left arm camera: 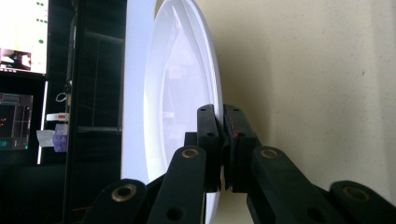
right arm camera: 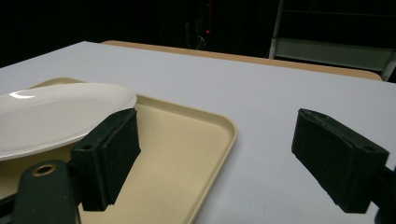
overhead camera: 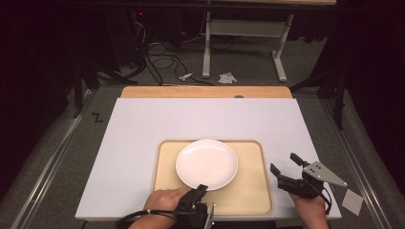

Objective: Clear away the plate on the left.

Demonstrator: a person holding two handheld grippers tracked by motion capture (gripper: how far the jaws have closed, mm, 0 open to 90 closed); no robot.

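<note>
A round white plate (overhead camera: 207,163) lies on a beige tray (overhead camera: 250,191) near the table's front. My left gripper (overhead camera: 201,188) reaches the plate's near rim from below, turned on its side. In the left gripper view its jaws are shut on the rim of the plate (left arm camera: 180,88), one pad on each face, at the left gripper (left arm camera: 223,140). My right gripper (overhead camera: 283,164) rests to the right of the tray, over the white tabletop, jaws wide apart. In the right gripper view the right gripper (right arm camera: 224,158) holds nothing; the plate (right arm camera: 56,114) and tray (right arm camera: 187,154) lie to its left.
A white board (overhead camera: 143,129) covers the table, with a wooden strip (overhead camera: 205,91) along its far edge. A small white paper square (overhead camera: 352,201) lies at the front right corner. Cables and a white frame stand on the floor beyond.
</note>
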